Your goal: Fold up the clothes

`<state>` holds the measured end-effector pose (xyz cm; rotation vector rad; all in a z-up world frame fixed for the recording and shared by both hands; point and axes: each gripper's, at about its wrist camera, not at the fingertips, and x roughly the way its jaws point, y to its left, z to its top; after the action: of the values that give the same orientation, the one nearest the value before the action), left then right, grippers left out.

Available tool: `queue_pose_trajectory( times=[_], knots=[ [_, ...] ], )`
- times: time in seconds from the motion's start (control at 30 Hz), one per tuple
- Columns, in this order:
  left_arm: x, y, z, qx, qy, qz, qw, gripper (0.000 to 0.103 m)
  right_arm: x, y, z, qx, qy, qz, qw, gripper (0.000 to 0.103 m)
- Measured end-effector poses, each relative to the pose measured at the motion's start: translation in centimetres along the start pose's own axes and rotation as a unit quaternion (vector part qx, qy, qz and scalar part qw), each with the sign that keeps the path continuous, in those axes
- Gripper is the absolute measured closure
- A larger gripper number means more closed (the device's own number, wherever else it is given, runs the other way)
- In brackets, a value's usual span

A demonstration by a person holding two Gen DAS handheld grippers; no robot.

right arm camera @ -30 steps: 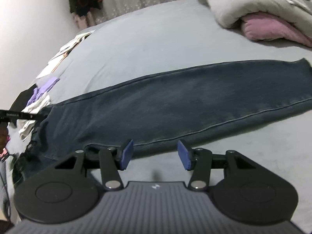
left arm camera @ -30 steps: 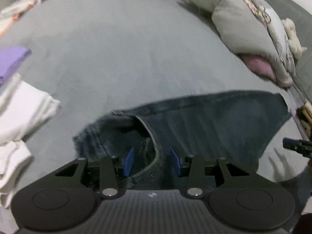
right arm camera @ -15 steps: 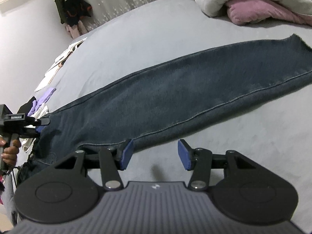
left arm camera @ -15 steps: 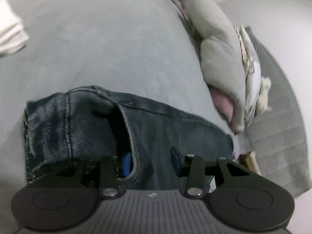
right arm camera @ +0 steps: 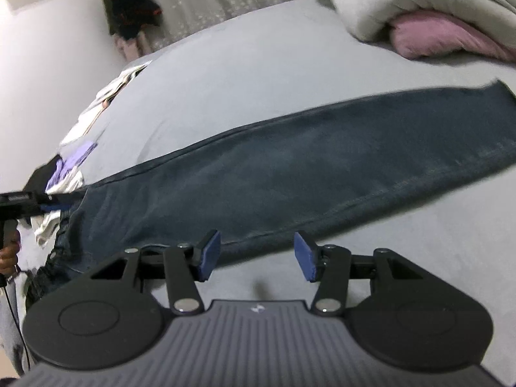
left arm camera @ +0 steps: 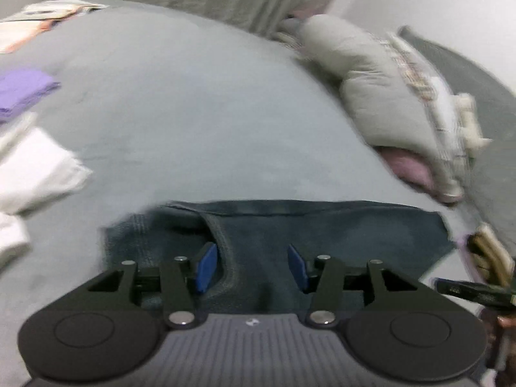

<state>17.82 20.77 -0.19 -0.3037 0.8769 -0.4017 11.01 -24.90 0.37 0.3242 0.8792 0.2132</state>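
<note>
Dark blue jeans [right arm camera: 290, 174] lie flat and lengthwise on the grey bed [right arm camera: 258, 74], with the waist at the left and the leg hem at the right. In the left wrist view my left gripper [left arm camera: 251, 269] hovers over the jeans' [left arm camera: 338, 235] waist end. Its jaws are opening. A pocket seam runs up beside the left pad [left arm camera: 206, 267], and neither pad presses the denim. My right gripper [right arm camera: 256, 254] stands open at the near edge of the leg, with only bed sheet between its fingers. The left gripper [right arm camera: 35, 203] also shows at the left edge of the right wrist view.
A bunched grey duvet [left arm camera: 371, 90] over a pink pillow [right arm camera: 441, 35] lies at the head of the bed. Folded purple [left arm camera: 22, 88] and white cloths [left arm camera: 35, 167] sit left of the jeans. Dark clothing [right arm camera: 129, 13] hangs by the curtain. A hand [right arm camera: 9, 254] holds the left gripper.
The left view swung toward the pillows and came back to face along the bed. Its jaws stand a little wider than before. The right gripper has barely moved.
</note>
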Motion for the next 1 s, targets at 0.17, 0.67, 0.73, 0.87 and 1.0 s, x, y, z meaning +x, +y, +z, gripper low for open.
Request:
queue_pose_trajectory(
  times=[0.17, 0.67, 0.73, 0.87, 1.0],
  knots=[
    [2.5, 0.7, -2.3, 0.012, 0.003, 0.000, 0.9999, 0.055, 1.2, -2.3, 0.8, 0.053, 0.006, -0.022, 0.998, 0.050],
    [2.4, -10.9, -4.6, 0.178, -0.005, -0.053, 0.9826, 0.059, 4.8, 2.5, 4.7, -0.188, 0.020, 0.028, 0.982, 0.050],
    [3.7, -12.3, -5.2, 0.198, 0.008, -0.073, 0.9774, 0.059, 5.8, 3.8, 5.9, -0.246, 0.021, 0.051, 0.968, 0.050],
    [6.1, -13.2, -6.1, 0.208, 0.026, -0.107, 0.9719, 0.059, 9.3, 5.8, 8.5, -0.317, 0.028, 0.070, 0.945, 0.050],
    [7.6, -12.9, -6.7, 0.210, 0.033, -0.115, 0.9704, 0.059, 12.0, 6.7, 9.5, -0.367, 0.020, 0.071, 0.927, 0.050]
  ],
)
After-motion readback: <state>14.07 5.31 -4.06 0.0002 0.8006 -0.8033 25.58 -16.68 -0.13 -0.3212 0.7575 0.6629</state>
